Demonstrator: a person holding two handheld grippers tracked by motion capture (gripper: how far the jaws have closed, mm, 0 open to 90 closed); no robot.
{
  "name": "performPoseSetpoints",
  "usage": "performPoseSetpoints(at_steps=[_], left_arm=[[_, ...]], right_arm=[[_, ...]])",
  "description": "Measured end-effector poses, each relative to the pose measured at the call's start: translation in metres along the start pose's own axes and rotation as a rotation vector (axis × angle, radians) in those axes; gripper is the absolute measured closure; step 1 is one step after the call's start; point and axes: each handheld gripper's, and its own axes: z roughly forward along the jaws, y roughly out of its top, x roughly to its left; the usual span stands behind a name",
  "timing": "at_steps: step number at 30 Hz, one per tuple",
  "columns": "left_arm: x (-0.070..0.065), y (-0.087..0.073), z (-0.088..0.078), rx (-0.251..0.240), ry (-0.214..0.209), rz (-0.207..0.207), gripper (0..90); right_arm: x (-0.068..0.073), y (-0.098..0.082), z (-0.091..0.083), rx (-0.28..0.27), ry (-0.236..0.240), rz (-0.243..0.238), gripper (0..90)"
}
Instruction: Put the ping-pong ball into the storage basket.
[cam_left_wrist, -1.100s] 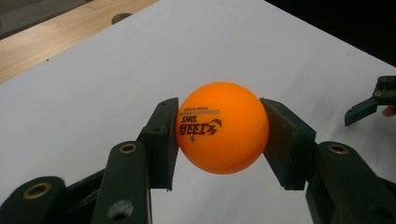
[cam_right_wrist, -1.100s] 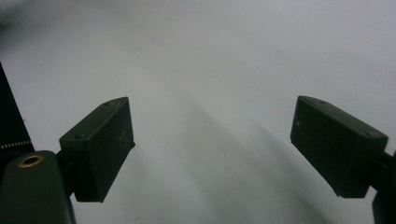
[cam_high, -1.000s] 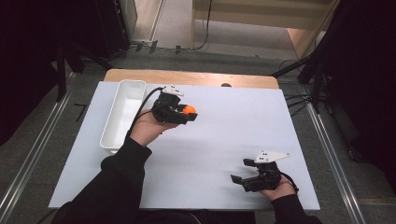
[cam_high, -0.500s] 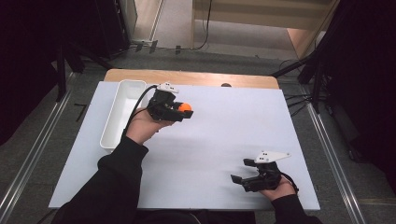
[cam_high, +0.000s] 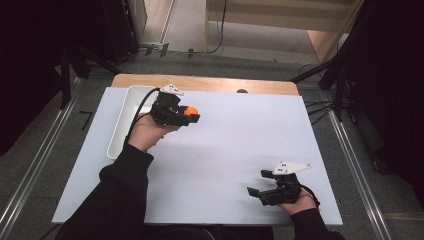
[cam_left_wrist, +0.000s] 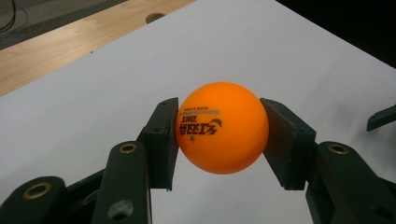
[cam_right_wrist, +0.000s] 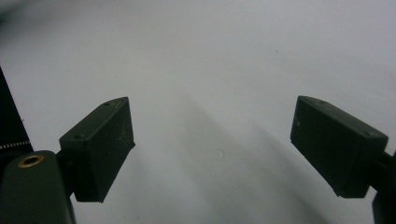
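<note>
The left claw (cam_left_wrist: 219, 135) is clamped on an orange ping-pong ball (cam_left_wrist: 222, 127), held above the white tabletop (cam_high: 225, 150) beside the tray (cam_high: 125, 117). Light, hollow and slick, the ball probably wants a gentle pinch across its widest part. The right claw (cam_right_wrist: 212, 149) gapes empty.

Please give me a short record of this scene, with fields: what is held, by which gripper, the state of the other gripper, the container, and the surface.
held object: orange ball, dark print on its side
holder: left gripper, a jaw pressed on each side of the ball
ball position: beside the tray, on its right in the high view
other gripper: right gripper, jaws wide apart, nothing between them, near the table's front right
container: white tray, long, at the left of the table
surface: white table top, wooden strip at its far edge
</note>
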Motion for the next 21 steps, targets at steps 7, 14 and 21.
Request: performPoseSetpoints(at_steps=[7, 14, 21], left_arm=[[0.007, -0.001, -0.004, -0.004, 0.02, -0.011, 50.3], [0.012, -0.002, -0.007, -0.009, 0.043, -0.021, 50.3], [0.018, -0.003, -0.012, -0.019, 0.052, -0.033, 50.3]], right_arm=[[0.0, 0.0, 0.0, 0.0, 0.0, 0.0, 11.9], [0.0, 0.0, 0.0, -0.001, -0.001, -0.002, 11.9], [0.0, 0.0, 0.0, 0.001, -0.002, -0.002, 11.9]])
